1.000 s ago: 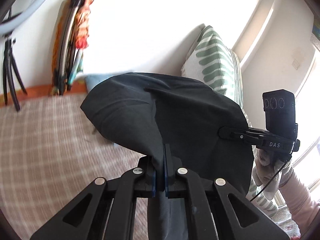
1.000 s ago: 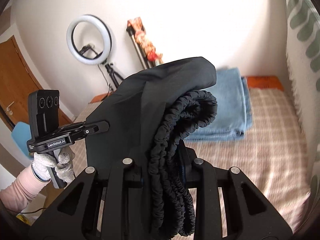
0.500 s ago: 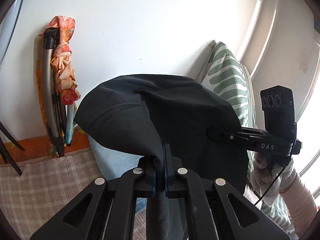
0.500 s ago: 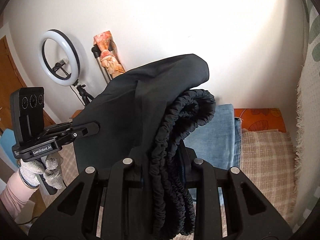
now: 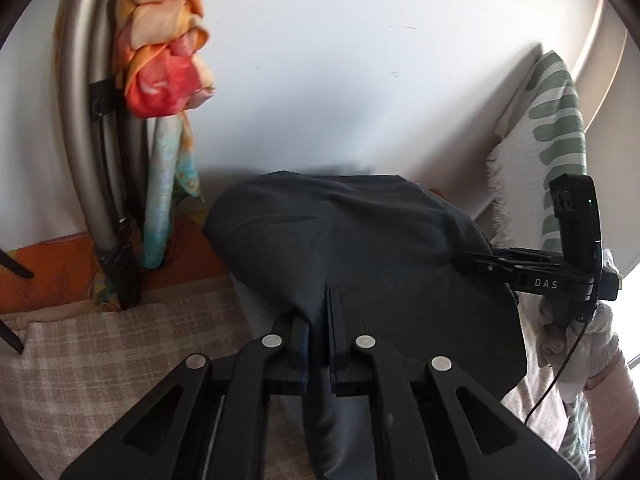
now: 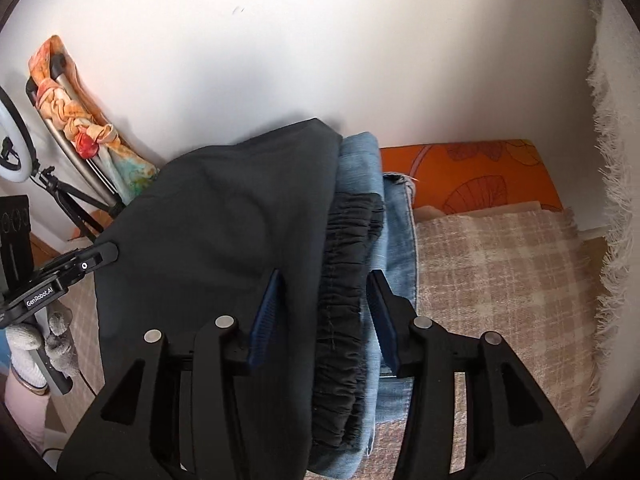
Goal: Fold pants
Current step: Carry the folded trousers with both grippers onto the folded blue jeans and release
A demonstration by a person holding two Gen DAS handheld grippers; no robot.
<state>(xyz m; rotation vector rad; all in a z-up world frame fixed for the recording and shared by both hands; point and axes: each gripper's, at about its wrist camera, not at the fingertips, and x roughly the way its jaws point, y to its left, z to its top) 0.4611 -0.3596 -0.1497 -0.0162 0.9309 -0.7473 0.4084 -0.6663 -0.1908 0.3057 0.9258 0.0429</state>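
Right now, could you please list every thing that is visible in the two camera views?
black pants: one, folded, lying on the folded jeans, elastic waistband between the right claw's pads
folded jeans: one stack, blue, on the bed by the wall
checked blanket: one, beige, covers the bed
orange sheet: one, along the wall
leaf-print cloth: one, white and green, hangs at the right
metal frame with scarf: one, grey and orange, leans on the wall
ring light: one, white, on a tripod
left claw: black, opening, pants fabric between the pads
right claw: black, opening
gloved hands: two, white
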